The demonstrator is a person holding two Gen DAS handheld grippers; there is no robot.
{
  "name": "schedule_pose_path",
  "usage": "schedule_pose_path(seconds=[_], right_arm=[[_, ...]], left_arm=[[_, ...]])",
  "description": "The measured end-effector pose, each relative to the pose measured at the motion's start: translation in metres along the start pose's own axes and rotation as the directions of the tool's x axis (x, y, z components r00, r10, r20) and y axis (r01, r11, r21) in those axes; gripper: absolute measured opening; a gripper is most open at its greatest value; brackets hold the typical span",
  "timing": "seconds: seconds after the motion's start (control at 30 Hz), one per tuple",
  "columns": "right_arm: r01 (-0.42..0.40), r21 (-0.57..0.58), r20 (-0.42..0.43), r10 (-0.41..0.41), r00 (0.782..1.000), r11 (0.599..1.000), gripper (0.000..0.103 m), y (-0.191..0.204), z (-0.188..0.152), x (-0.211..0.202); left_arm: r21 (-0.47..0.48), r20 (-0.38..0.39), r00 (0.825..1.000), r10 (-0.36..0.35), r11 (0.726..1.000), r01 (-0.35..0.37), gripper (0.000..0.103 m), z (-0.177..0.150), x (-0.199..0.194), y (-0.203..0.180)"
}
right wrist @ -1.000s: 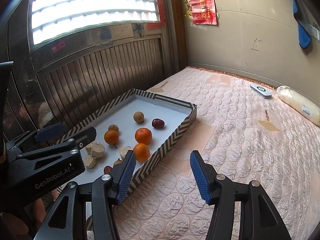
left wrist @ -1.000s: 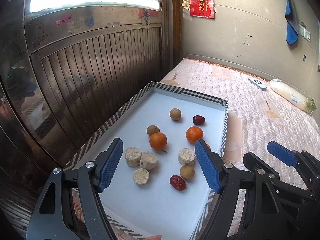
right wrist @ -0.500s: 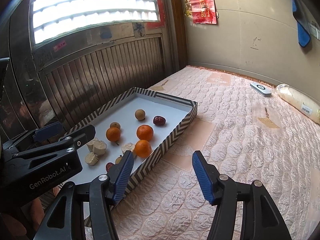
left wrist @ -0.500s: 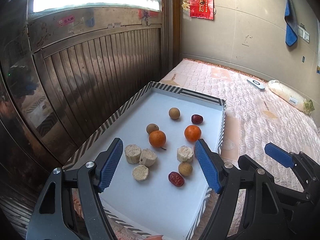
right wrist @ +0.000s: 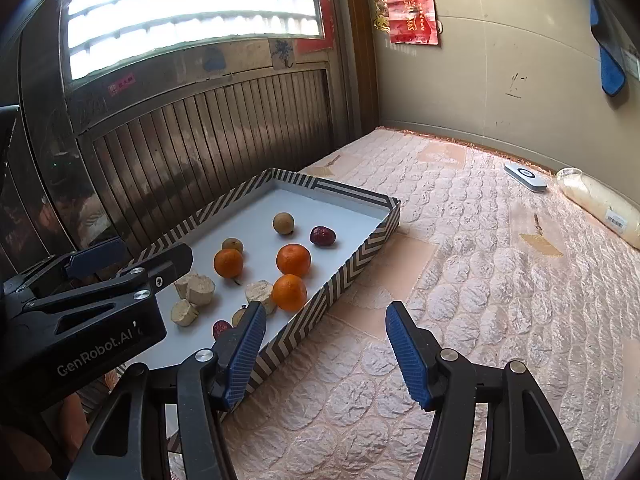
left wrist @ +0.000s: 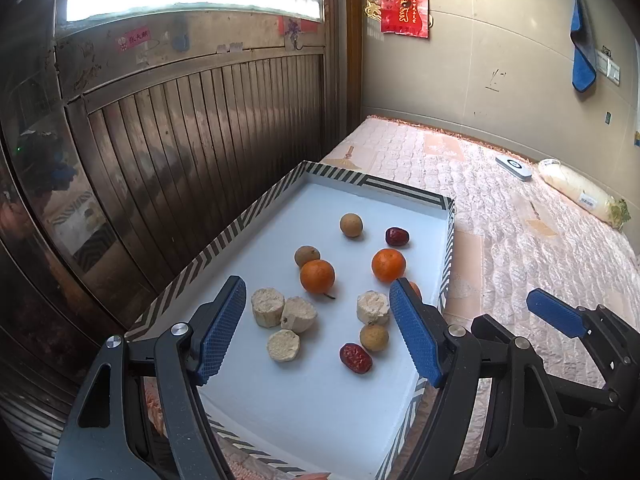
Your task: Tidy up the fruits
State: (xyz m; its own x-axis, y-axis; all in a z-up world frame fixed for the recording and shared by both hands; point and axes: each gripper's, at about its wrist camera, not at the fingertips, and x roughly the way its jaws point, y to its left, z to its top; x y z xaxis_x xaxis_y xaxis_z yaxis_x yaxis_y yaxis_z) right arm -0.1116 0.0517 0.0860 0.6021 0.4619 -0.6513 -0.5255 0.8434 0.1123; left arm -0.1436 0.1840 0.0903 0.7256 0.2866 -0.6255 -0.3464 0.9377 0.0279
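Your striped tray [left wrist: 224,240] fills the middle of the left wrist view on the quilted mattress [right wrist: 480,280], fruit scattered loose across its white floor: three oranges [right wrist: 293,259], four pale cut chunks [left wrist: 267,307], three brown round fruits [left wrist: 351,225] and two red dates [left wrist: 355,358], kinds mixed together. You hold the left gripper [left wrist: 316,330] low at the tray's near end, jaws wide and empty, framing the chunks. The right gripper [right wrist: 326,354], equally wide and empty, hangs over bare mattress at lower centre, beside the tray wall. Sorting looks unfinished; the next pick calls for closing gently on one piece.
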Motion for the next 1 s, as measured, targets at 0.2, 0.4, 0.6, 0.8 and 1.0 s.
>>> schedule_pose_path(seconds=[0.2,0.4,0.6,0.8,1.0], right_arm=[[-0.002,0.001,-0.002,0.002,1.0,1.0,0.06,-0.001,0.0,0.001],[-0.003,-0.002,-0.008,0.003,1.0,1.0,0.06,0.0,-0.001,0.003],[0.007,0.014,-0.008,-0.007,1.0,1.0,0.06,-0.007,-0.002,0.002],[0.075,0.086,-0.011,-0.075,0.997,0.993,0.06,-0.043,-0.008,-0.013],[0.23,0.169,-0.043,-0.226,0.973,0.958,0.061,-0.105,-0.023,-0.04]], left_arm=[[-0.002,-0.007,1.0,0.003,1.0,-0.003,0.075,0.0,0.003,0.001],[0.0,-0.01,1.0,0.005,1.0,-0.005,0.075,0.0,0.005,0.001],[0.0,-0.021,0.999,-0.039,0.999,0.039,0.075,0.0,0.008,-0.007],[0.073,-0.019,0.991,-0.129,0.989,0.13,0.075,0.004,0.01,-0.05],[0.131,-0.095,0.963,-0.254,0.955,0.265,0.075,0.007,0.023,-0.121]])
